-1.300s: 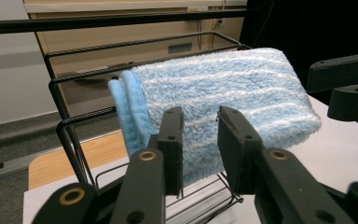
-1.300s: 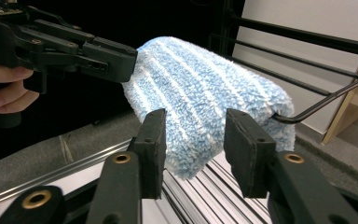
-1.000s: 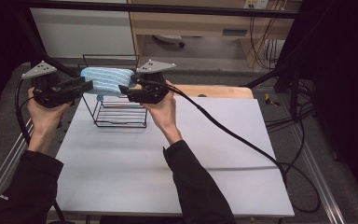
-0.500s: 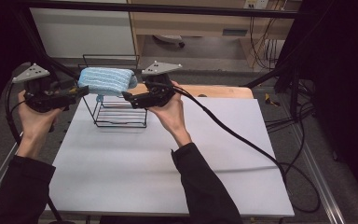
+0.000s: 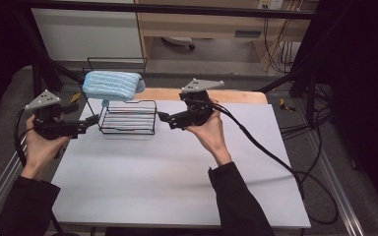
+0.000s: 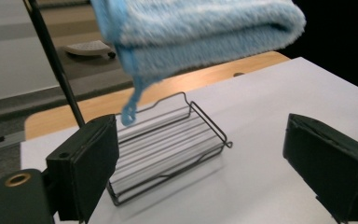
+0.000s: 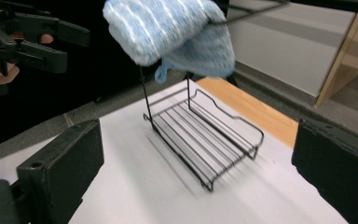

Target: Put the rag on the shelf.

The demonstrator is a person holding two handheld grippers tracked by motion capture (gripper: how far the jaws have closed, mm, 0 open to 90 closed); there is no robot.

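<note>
A folded blue towel (image 5: 113,86) rests on top of the upright back of a black wire rack (image 5: 128,118) at the far left of the white table (image 5: 177,177). My left gripper (image 5: 92,123) is level with the rack's left side, apart from it. My right gripper (image 5: 163,118) is just off the rack's right end. Both have just been opening, with nothing between the jaws. In the left gripper view the towel (image 6: 200,32) hangs above the rack (image 6: 168,144), beyond the gripper (image 6: 205,140). The right gripper view shows towel (image 7: 168,32), rack (image 7: 205,135) and the open gripper (image 7: 205,144).
A wooden board (image 5: 236,96) runs along the table's far edge. Black cables (image 5: 275,157) trail over the table's right side to the floor. A dark frame bar (image 5: 54,69) slants down behind the rack. The left gripper (image 7: 28,37) shows far off in the right gripper view.
Both grippers have let go of the towel and drawn away sideways, the left one also sinking. The towel stays on top of the rack.
</note>
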